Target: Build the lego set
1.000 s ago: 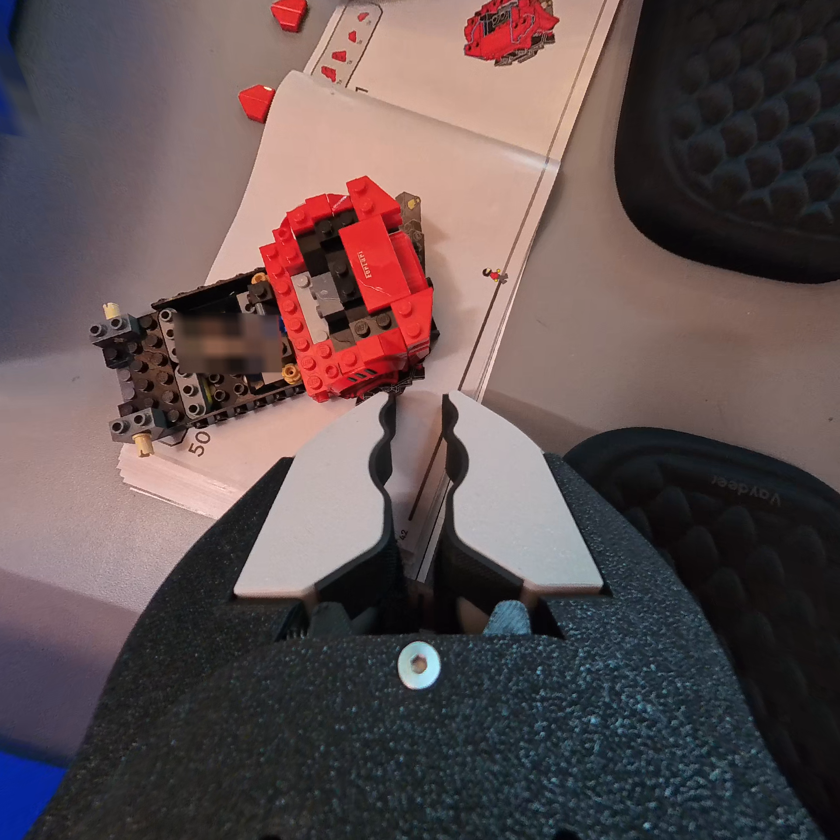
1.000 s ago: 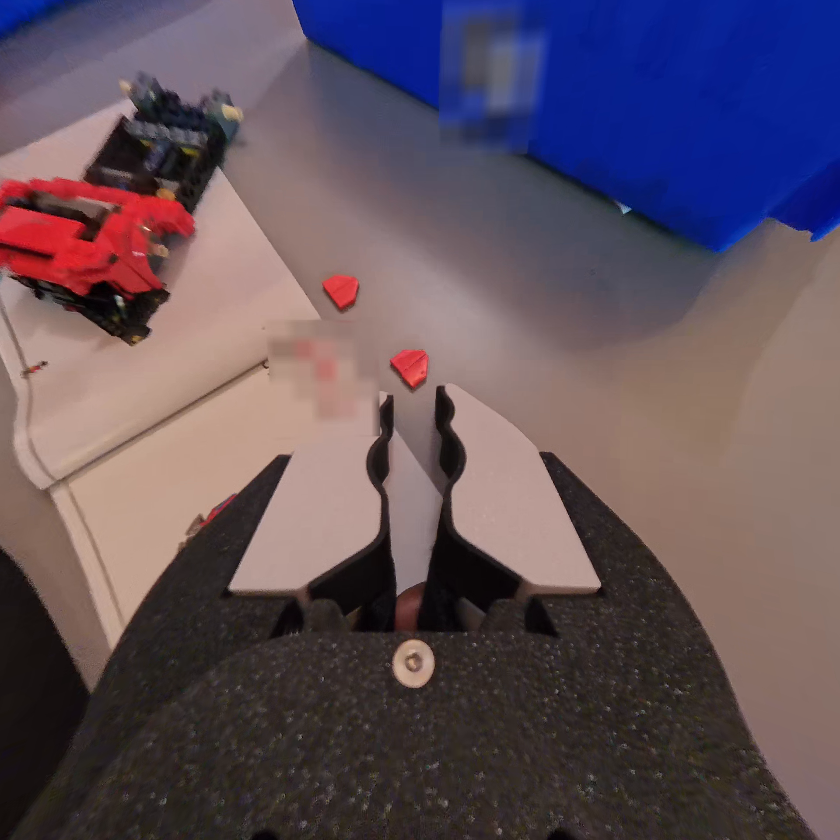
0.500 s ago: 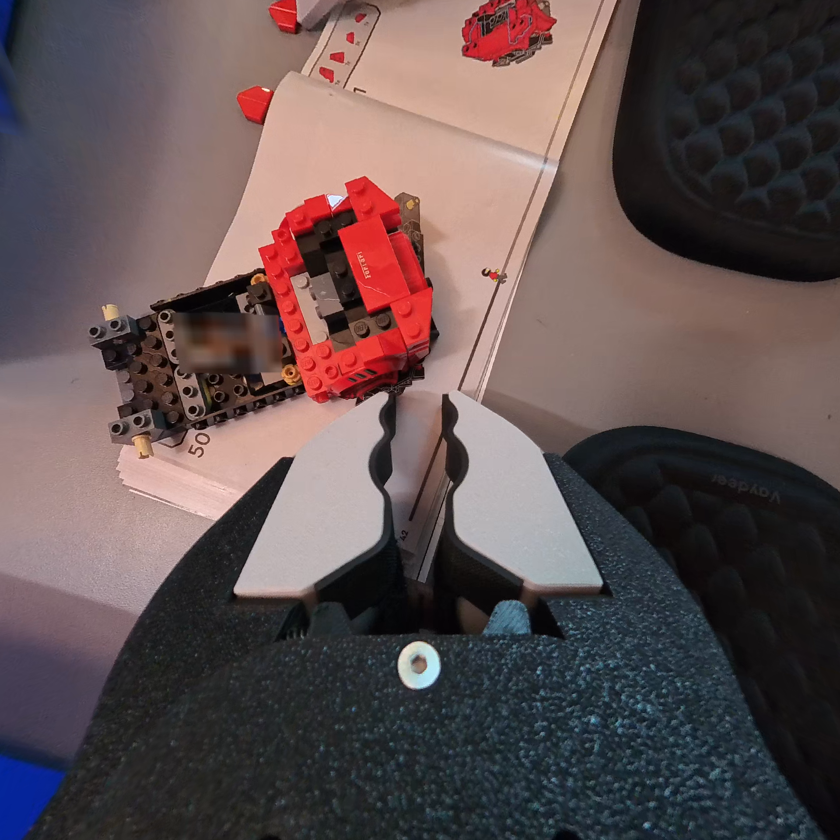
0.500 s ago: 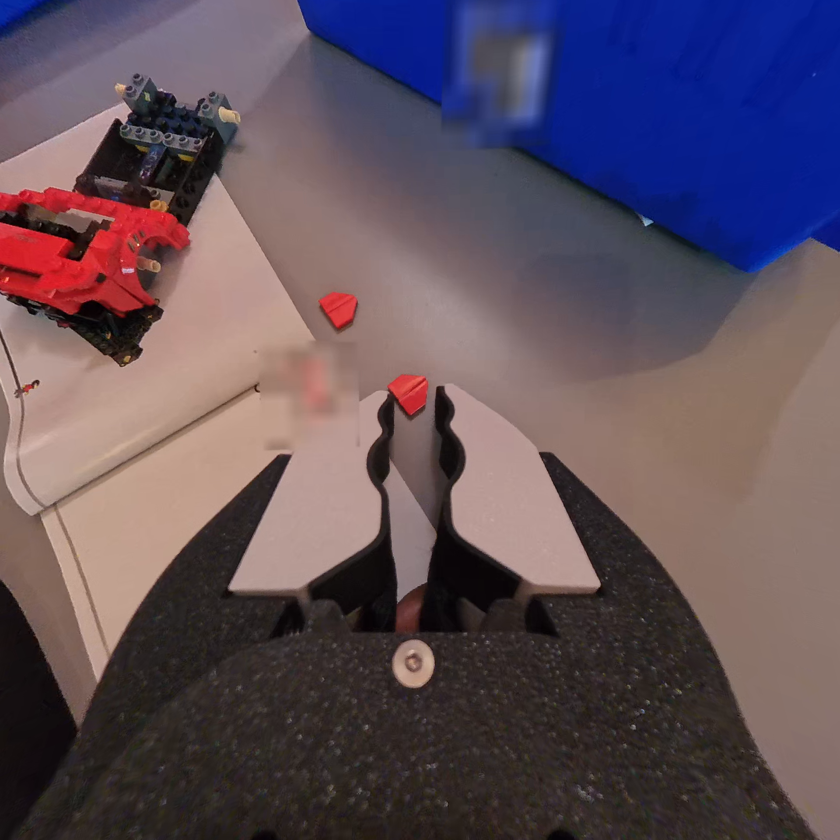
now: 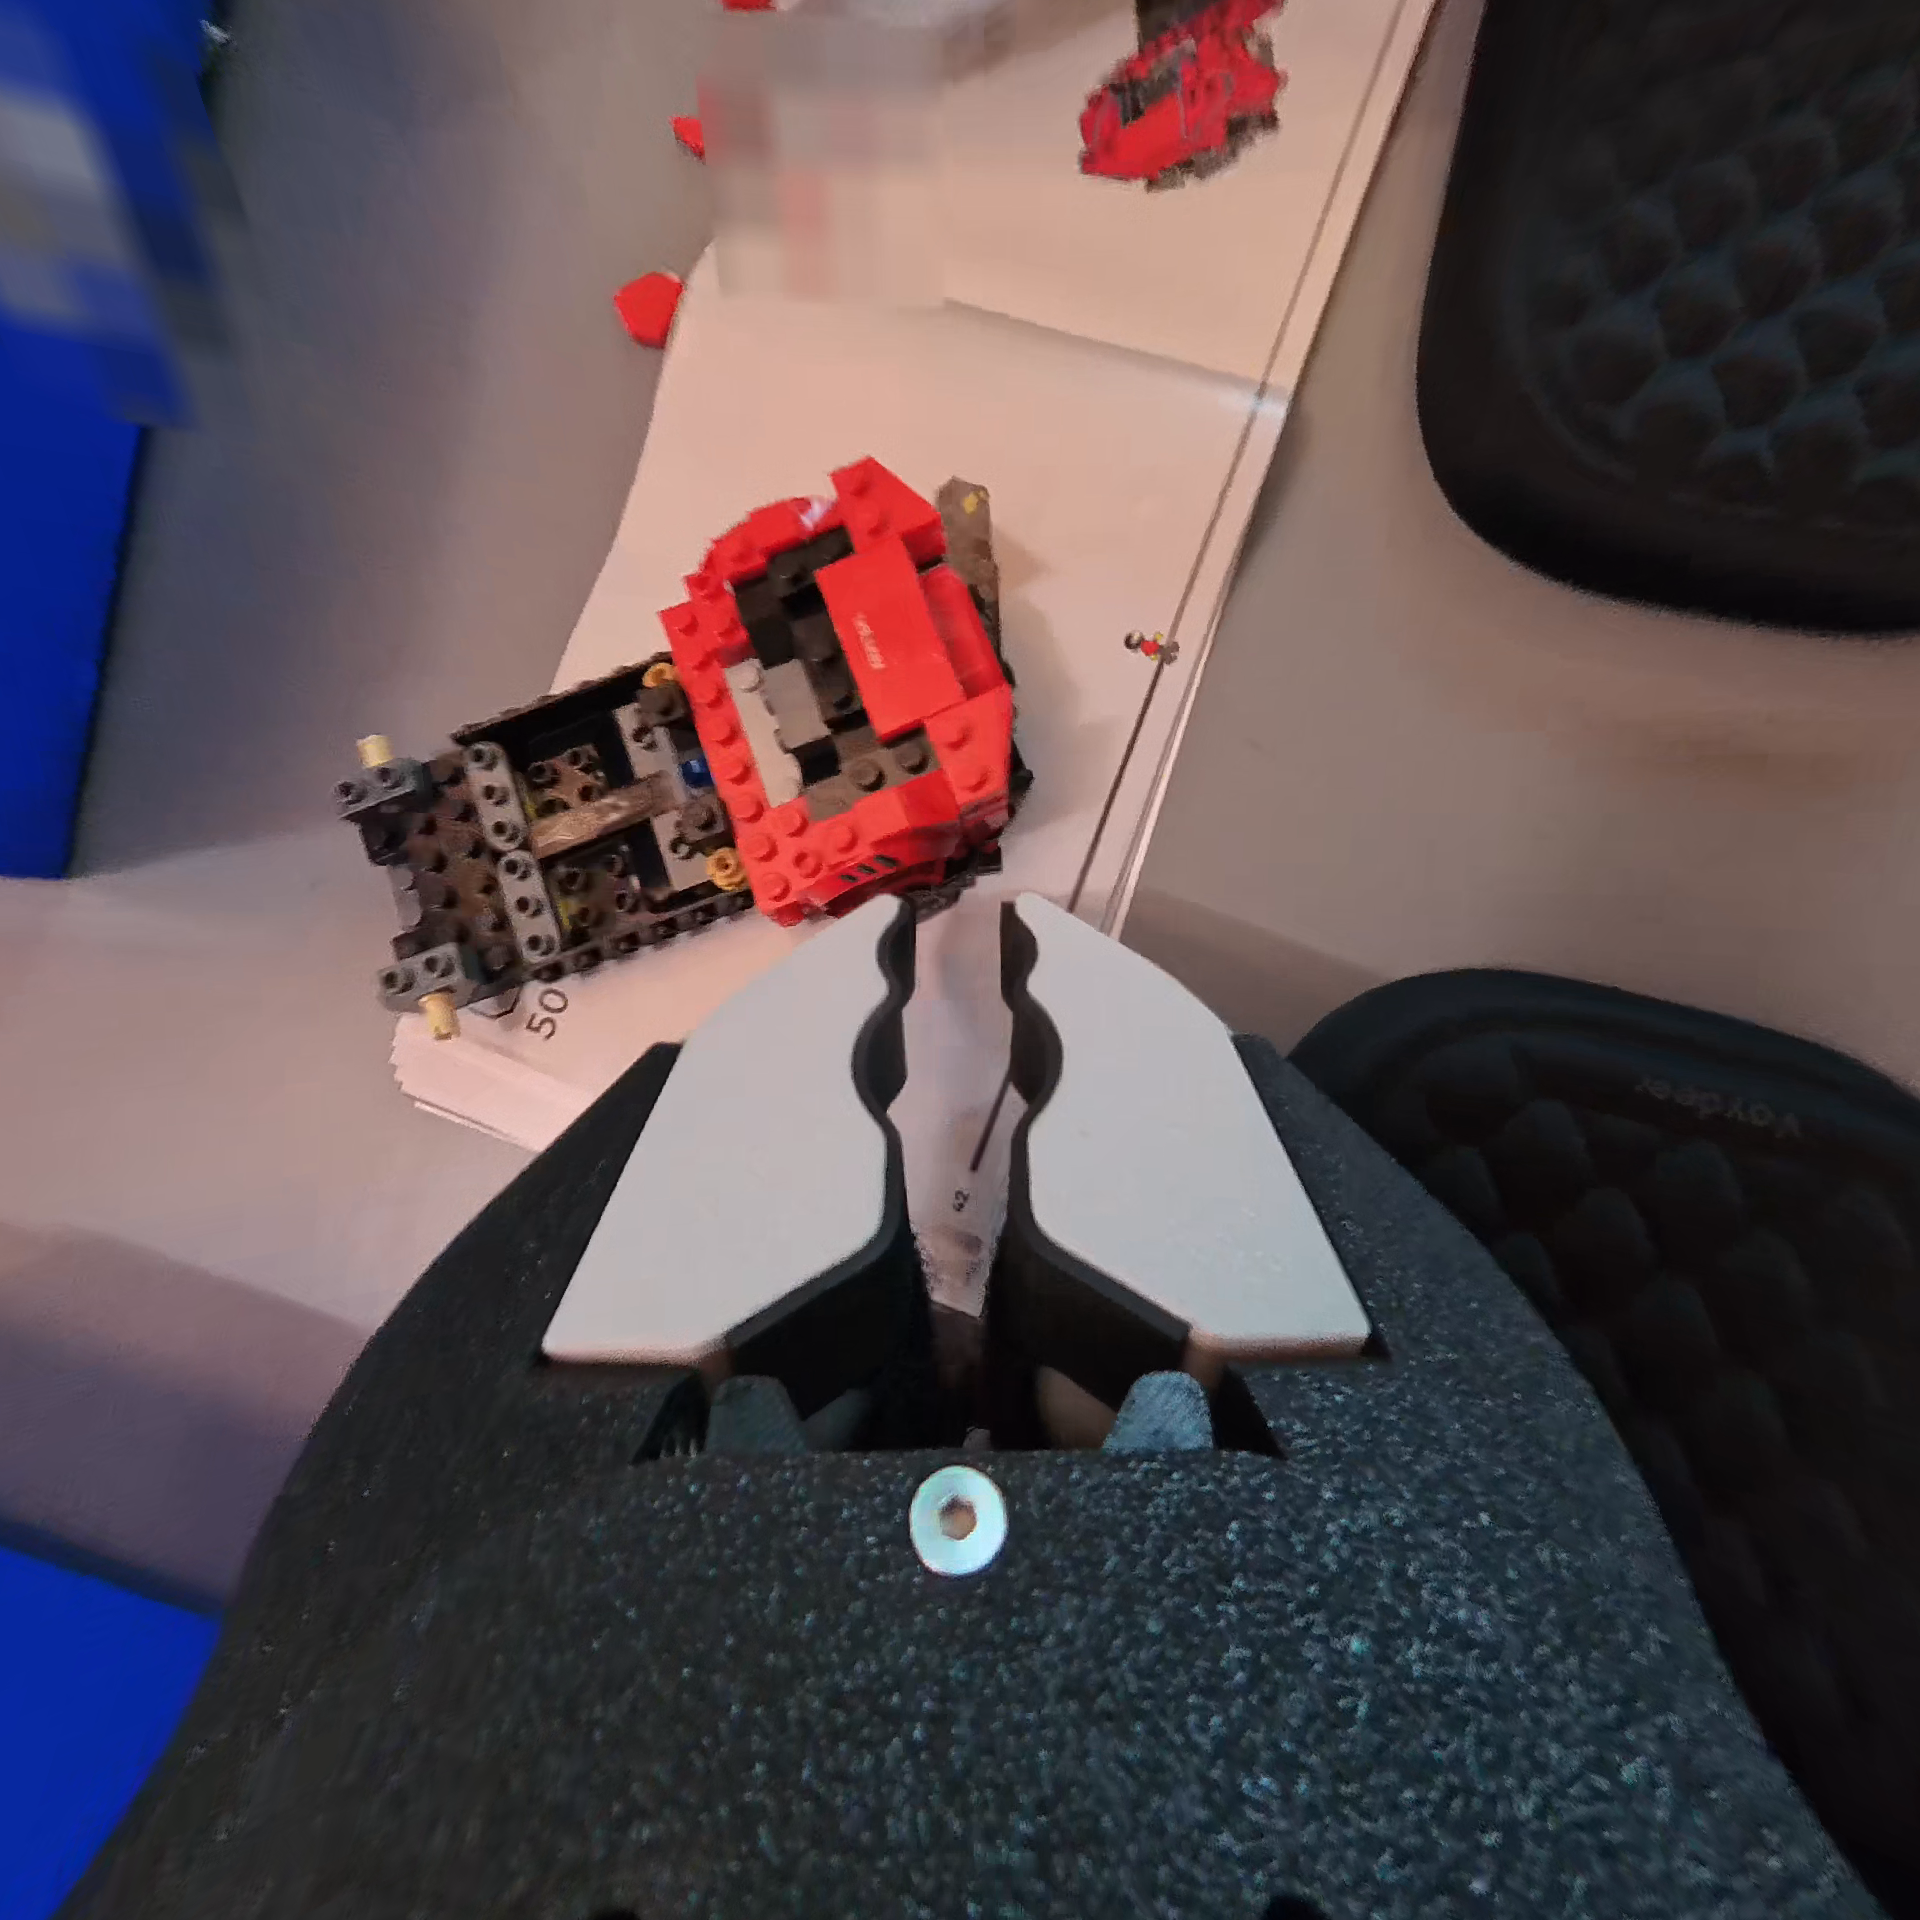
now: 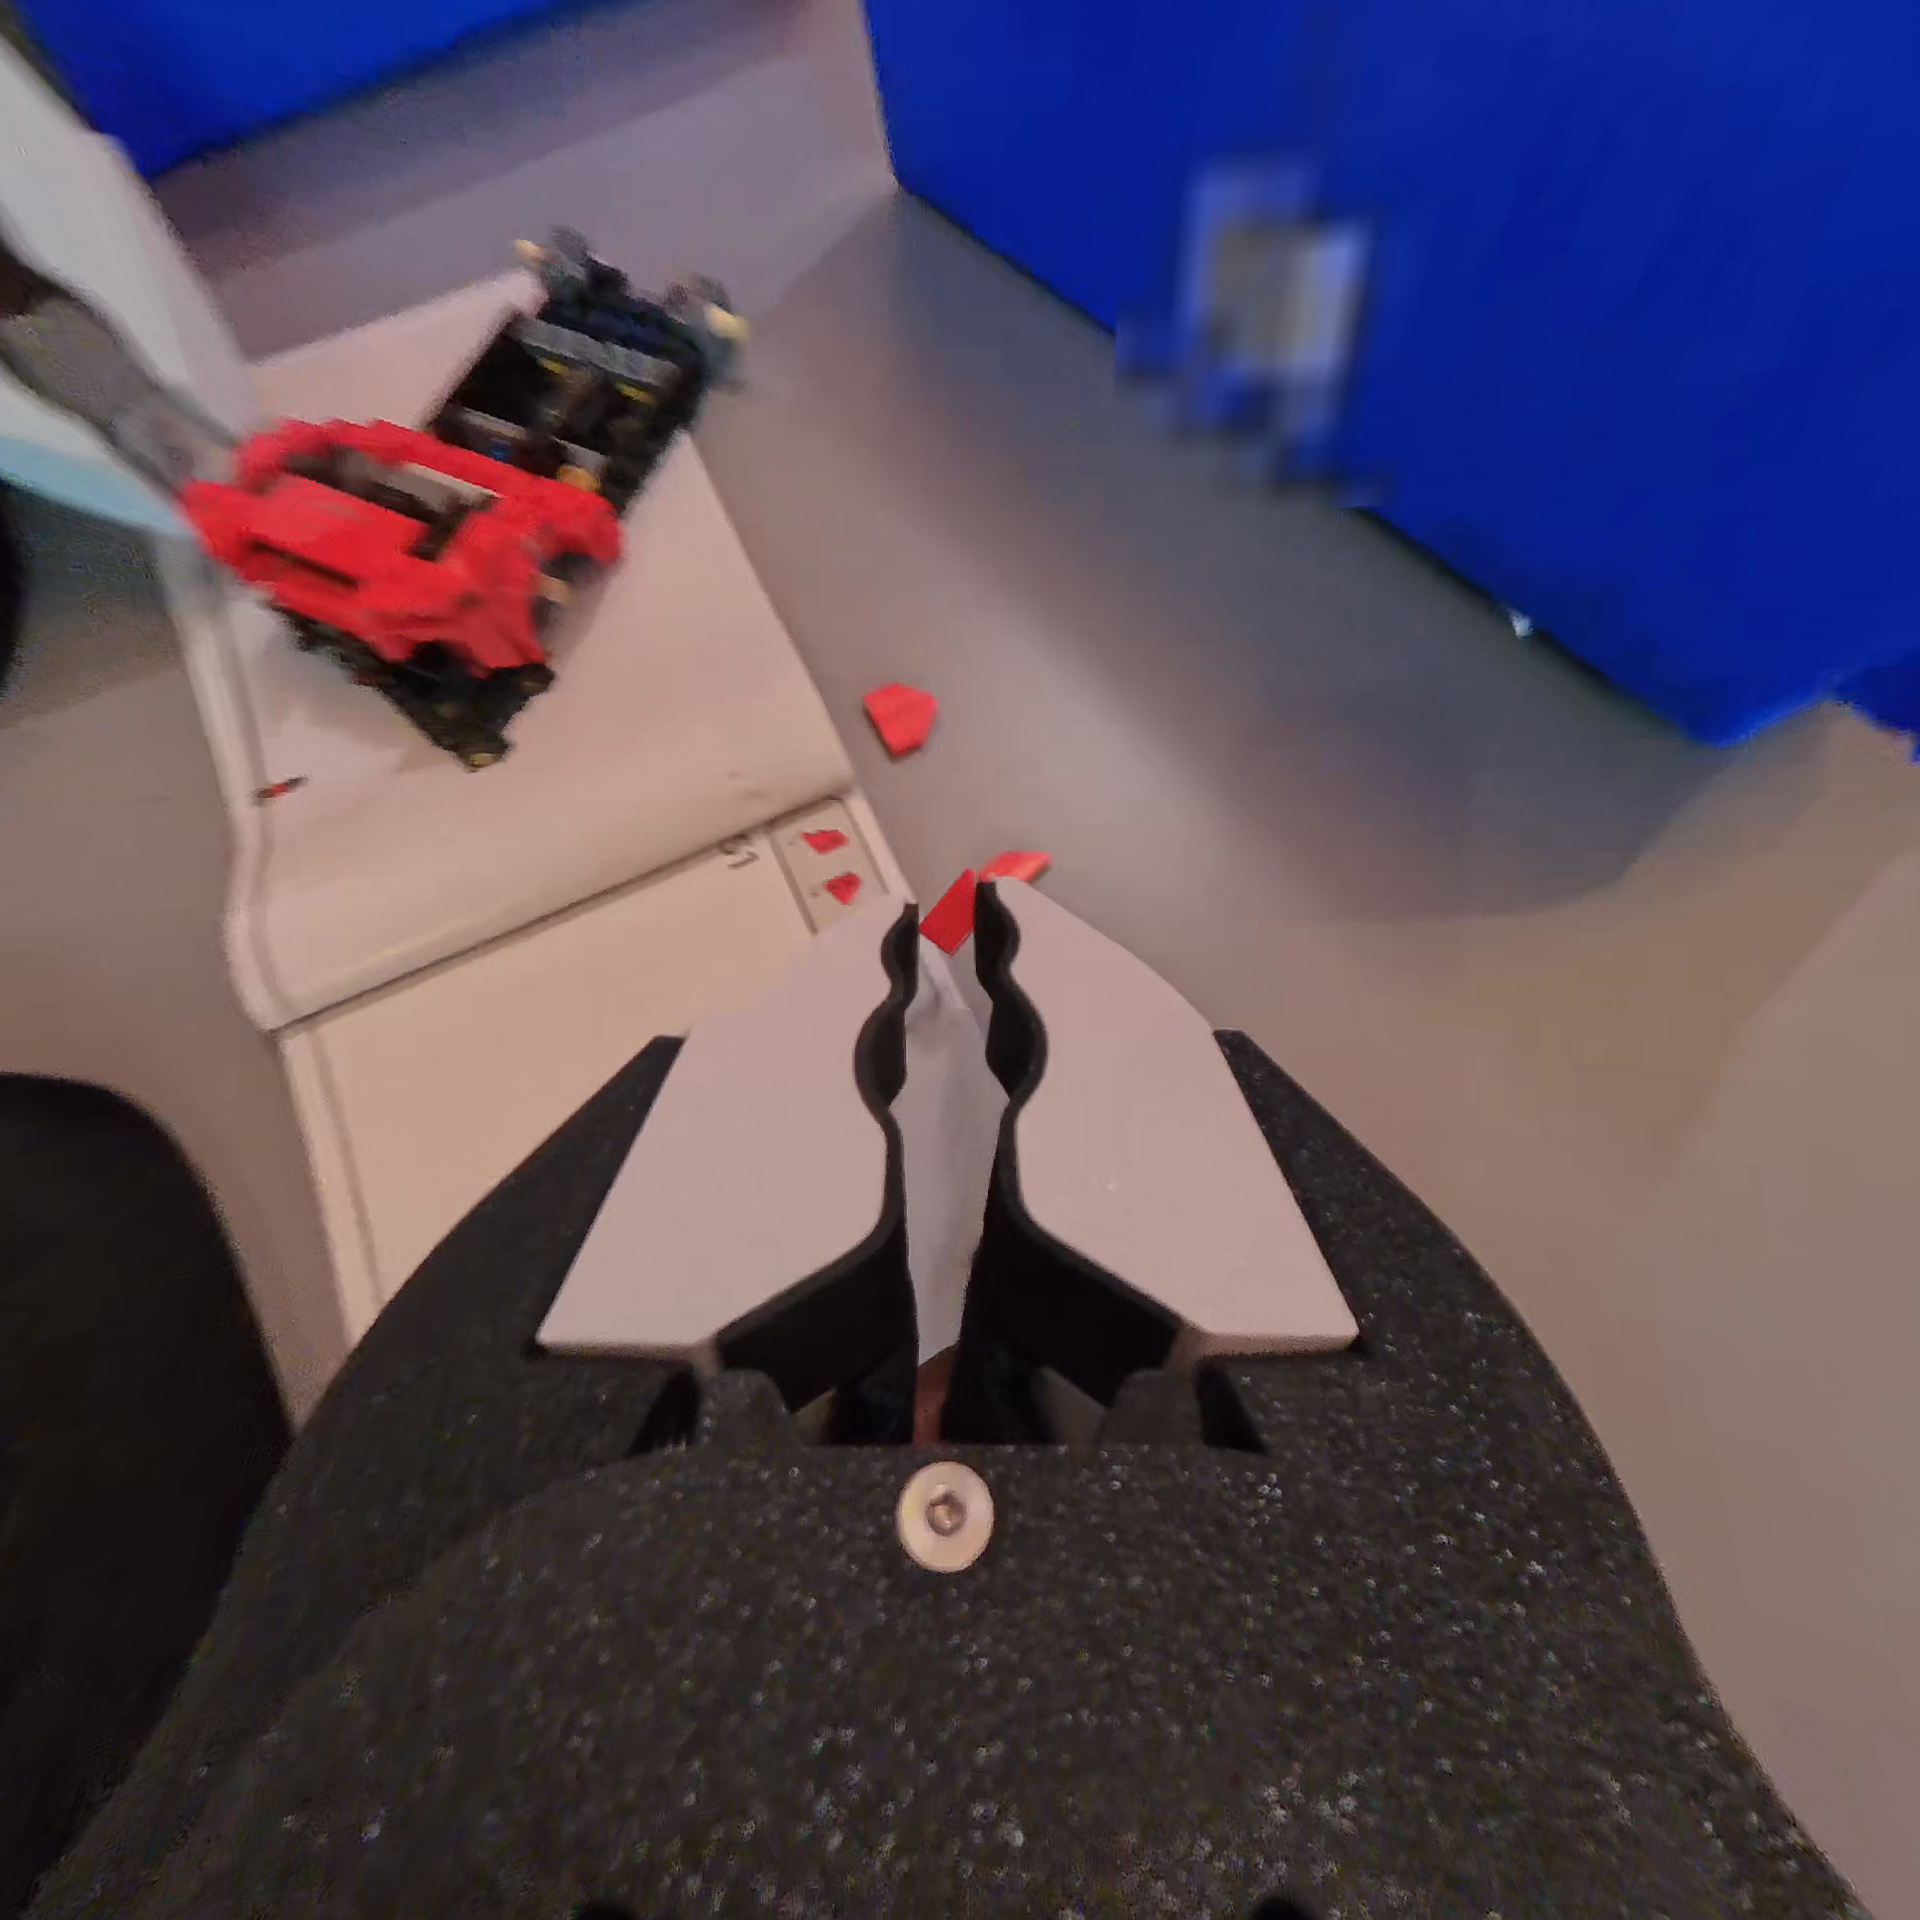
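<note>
Since one second ago, my right gripper [image 6: 945,914] has moved forward, and its jaws now nearly close around the nearer small red wedge-shaped brick [image 6: 951,912]; I cannot tell if they already pinch it. A second red wedge brick [image 6: 900,717] lies farther on the grey table [image 6: 1299,831]. My left gripper [image 5: 956,914], jaws slightly spread and empty, waits just beside the half-built red and black lego car [image 5: 727,769], which rests on the open white instruction booklet [image 5: 935,436], I think so I can follow the steps.

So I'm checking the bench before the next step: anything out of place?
Mostly the red piece lying loose on the table, off the instruction booklet. The half-built car sits askew across its page.
</note>
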The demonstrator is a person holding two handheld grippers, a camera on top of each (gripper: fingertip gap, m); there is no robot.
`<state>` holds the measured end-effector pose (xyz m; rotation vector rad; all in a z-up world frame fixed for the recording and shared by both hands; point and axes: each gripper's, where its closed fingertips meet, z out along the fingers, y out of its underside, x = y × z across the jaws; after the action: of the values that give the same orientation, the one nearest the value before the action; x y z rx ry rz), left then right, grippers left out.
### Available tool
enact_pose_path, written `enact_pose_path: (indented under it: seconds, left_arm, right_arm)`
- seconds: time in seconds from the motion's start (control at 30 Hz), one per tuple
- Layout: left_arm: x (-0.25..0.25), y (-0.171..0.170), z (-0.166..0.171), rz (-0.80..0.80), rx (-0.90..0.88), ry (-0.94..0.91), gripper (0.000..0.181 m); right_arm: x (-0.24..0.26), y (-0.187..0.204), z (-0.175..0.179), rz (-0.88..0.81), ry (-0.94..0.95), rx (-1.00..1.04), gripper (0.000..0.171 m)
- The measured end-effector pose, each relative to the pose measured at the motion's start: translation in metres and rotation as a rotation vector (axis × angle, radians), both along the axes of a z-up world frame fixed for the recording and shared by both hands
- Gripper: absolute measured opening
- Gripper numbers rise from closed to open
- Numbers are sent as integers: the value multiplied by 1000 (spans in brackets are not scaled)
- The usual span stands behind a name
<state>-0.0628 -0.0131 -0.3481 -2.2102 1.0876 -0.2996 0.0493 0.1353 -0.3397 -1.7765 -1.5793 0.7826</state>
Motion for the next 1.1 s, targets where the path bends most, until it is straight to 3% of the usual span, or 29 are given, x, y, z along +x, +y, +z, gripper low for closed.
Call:
enact_pose_path:
  seconds: [0.13,0.3,0.43,0.57,0.93,1.1]
  left_arm:
    - [5,10,43,90,77,-249,14]
    - [53,7,101,83,87,-674,13]
    - [86,6,101,76,23,-745,11]
    - [89,18,95,148,-10,-789,9]
    - [101,8,97,73,-134,-920,14]
    - [103,8,94,67,-130,-904,2]
  right_arm:
    - [-2,-38,29,225,119,46,10]
    - [-9,-99,57,509,231,143,10]
    - [-13,-127,73,626,316,190,10]
    - [-14,-140,87,667,374,270,10]
    - [-19,-144,84,664,332,343,10]
    - [-21,-145,82,664,319,372,10]
